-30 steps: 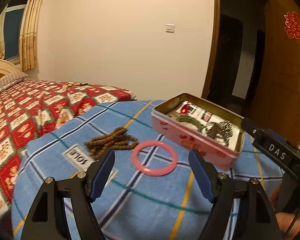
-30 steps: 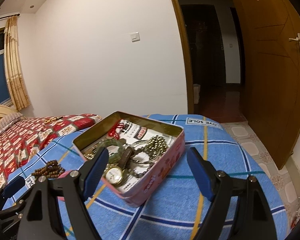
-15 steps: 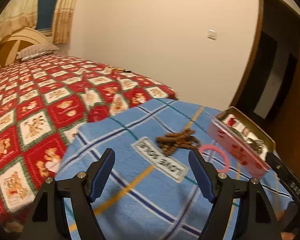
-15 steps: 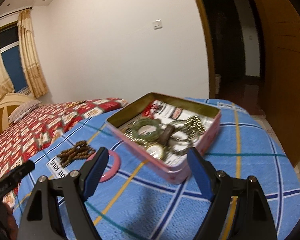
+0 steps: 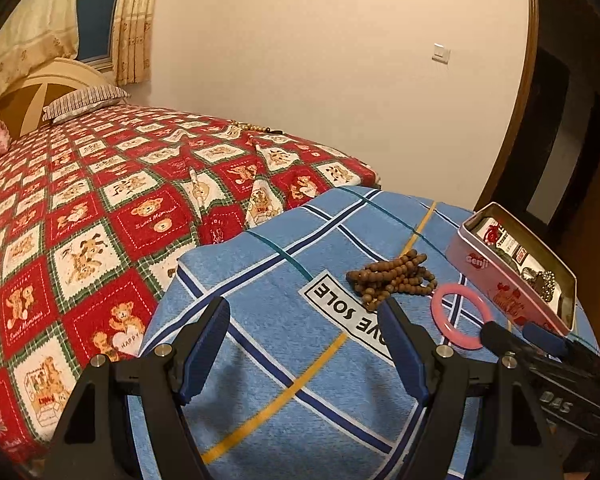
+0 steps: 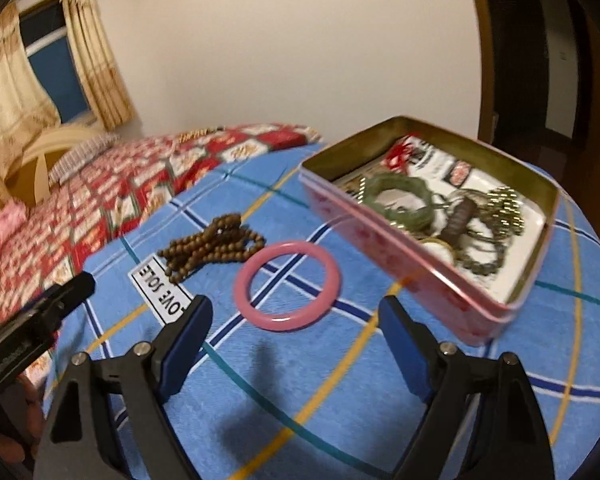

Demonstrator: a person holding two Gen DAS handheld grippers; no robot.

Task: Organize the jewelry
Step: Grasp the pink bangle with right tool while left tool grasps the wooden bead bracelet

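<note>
A pink bangle (image 6: 287, 286) lies flat on the blue plaid cloth (image 6: 340, 400), just ahead of my open, empty right gripper (image 6: 294, 320). A brown bead string (image 6: 210, 246) lies piled to its left. An open pink tin (image 6: 416, 272) to the right holds a green bangle (image 6: 400, 200), a watch and bead chains. In the left wrist view my left gripper (image 5: 306, 320) is open and empty over the cloth, with the beads (image 5: 392, 280), bangle (image 5: 462, 322) and tin (image 5: 500, 280) off to its right.
The cloth covers a round table (image 5: 260, 360) beside a bed with a red bear-patterned quilt (image 5: 100, 200). A wall and a dark doorway (image 5: 560, 140) stand behind. The right gripper's tip (image 5: 540, 354) shows at the left view's lower right.
The left gripper has swung left, away from the bangle, towards the bed. The right gripper has swung left from the tin to face the pink bangle. Both stay open.
</note>
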